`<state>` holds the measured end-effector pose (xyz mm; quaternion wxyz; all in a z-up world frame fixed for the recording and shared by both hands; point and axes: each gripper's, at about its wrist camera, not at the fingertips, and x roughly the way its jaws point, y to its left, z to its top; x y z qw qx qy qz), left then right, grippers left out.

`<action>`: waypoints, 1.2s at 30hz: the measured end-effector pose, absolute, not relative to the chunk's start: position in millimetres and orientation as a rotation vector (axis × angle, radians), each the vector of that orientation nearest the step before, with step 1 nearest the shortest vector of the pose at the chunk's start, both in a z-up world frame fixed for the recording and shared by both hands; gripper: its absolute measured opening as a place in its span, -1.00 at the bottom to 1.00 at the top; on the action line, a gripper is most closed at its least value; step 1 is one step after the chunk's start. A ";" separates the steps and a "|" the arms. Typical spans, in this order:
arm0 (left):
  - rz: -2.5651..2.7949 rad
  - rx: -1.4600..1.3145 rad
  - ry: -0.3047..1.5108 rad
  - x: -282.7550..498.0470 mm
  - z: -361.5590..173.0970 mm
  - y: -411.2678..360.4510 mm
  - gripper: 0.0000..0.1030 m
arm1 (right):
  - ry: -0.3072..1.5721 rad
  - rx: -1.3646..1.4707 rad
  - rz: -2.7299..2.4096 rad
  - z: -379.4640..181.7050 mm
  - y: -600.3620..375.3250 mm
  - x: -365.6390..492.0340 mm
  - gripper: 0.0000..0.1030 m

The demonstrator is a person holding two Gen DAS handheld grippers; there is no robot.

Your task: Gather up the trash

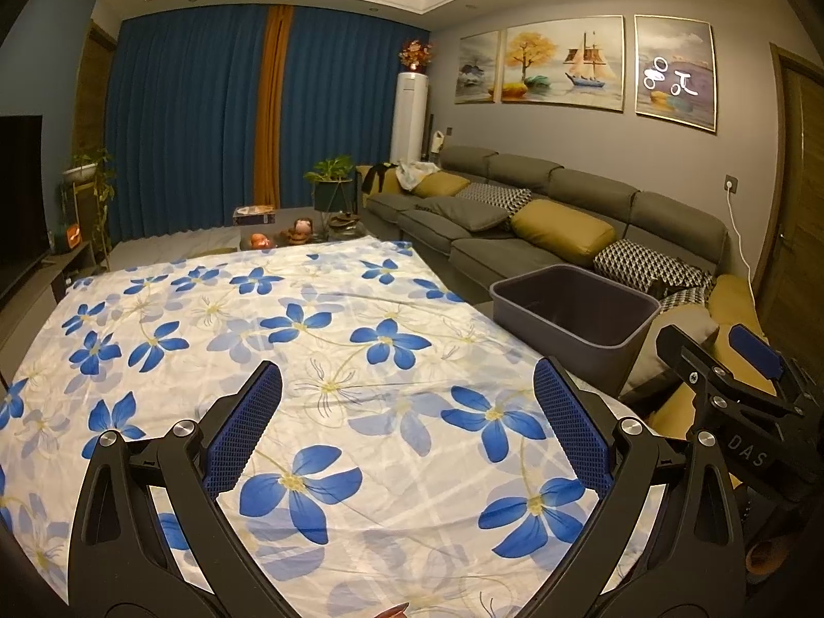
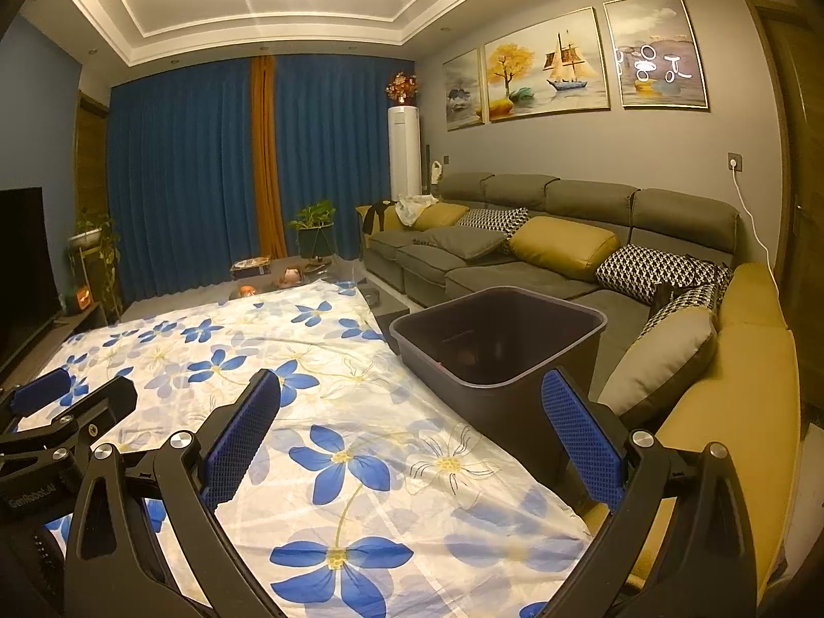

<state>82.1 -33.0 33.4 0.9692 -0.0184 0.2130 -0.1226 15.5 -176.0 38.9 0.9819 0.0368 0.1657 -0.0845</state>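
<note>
A dark grey bin (image 1: 571, 332) (image 2: 507, 381) stands at the right edge of the table, which is covered by a white cloth with blue flowers (image 1: 319, 319) (image 2: 360, 412). Dim brownish shapes (image 2: 466, 355) lie at the bin's bottom, too dark to identify. My left gripper (image 1: 408, 365) hovers open over the cloth, nothing between its blue pads. My right gripper (image 2: 412, 376) is open too, empty, its right finger (image 2: 582, 438) in front of the bin's near wall. Each gripper shows in the other's view: right gripper (image 1: 716, 342), left gripper (image 2: 77, 391). No loose trash shows on the cloth.
A long grey sofa (image 1: 515, 242) (image 2: 515, 273) with yellow and patterned cushions runs along the right, close behind the bin. A low table with small objects (image 1: 298, 232) and potted plants (image 2: 314, 221) sit beyond the cloth. A TV (image 2: 20, 268) stands at left.
</note>
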 end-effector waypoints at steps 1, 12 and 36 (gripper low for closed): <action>-0.248 -0.038 0.430 81.9 33.3 -32.9 0.87 | 0.333 0.074 -0.169 38.8 -176.2 15.2 0.89; -0.248 -0.038 0.429 81.3 33.2 -35.0 0.87 | 0.331 0.075 -0.169 38.6 -176.3 14.8 0.89; -0.240 -0.049 0.431 80.9 31.2 -32.4 0.87 | 0.336 0.067 -0.165 39.1 -172.5 17.0 0.89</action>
